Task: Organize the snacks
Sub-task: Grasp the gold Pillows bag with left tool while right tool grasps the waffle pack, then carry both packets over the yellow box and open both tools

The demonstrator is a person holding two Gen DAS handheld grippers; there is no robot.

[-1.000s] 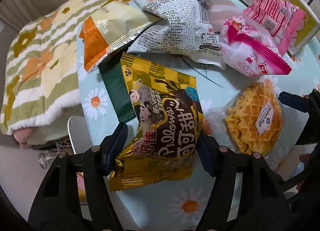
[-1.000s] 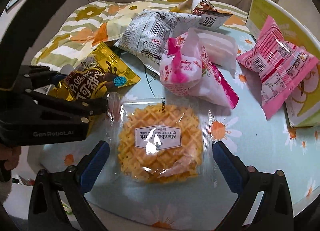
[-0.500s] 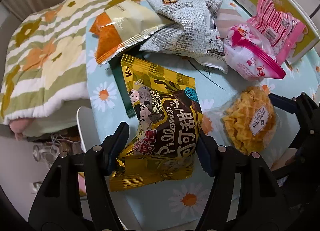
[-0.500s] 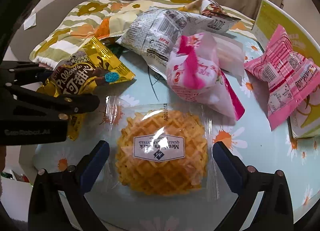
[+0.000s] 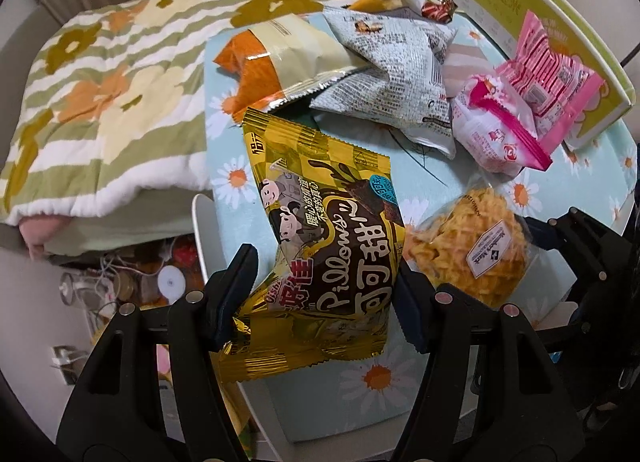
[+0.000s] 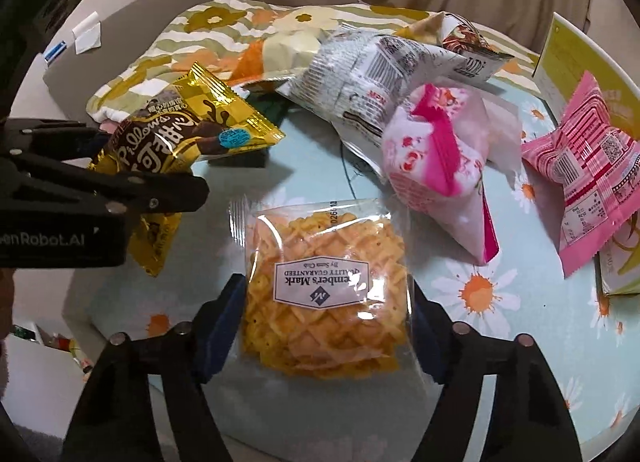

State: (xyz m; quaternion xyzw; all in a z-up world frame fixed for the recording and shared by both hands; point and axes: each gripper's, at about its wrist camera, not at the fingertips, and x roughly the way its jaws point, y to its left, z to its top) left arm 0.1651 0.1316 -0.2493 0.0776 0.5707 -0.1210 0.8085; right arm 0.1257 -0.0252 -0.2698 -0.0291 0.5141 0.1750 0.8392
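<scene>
Now the right hand-held gripper, jaws just closing, pinches the waffle packet flat on the counter; the left hand-held gripper clamps the gold snack bag alongside, lifted

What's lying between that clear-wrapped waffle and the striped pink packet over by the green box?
In the right wrist view, bare daisy-print tablecloth separates the waffle from the striped pink packet; the white-and-pink pouch reaches into the gap farther back.
</scene>
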